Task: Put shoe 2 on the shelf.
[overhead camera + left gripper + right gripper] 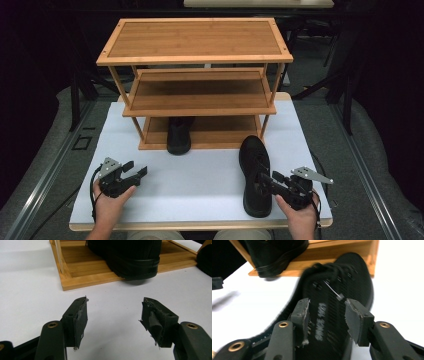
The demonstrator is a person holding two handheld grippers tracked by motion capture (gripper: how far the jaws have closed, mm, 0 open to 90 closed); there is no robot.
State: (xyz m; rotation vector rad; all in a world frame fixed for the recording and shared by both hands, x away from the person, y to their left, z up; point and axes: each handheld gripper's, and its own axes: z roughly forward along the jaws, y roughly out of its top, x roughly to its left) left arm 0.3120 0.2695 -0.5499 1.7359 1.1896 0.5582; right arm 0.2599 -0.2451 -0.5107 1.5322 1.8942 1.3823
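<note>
Right gripper (pixel 266 178) spread wide over loose shoe (pixel 254 172); best clamp collar rim squarely. Left gripper (pixel 135 170) released, idle.

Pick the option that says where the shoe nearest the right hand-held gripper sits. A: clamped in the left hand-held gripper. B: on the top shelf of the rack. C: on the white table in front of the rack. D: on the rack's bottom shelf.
C: the black shoe lies flat on the white table in front of the wooden rack, with the open right hand-held gripper over it.
</note>
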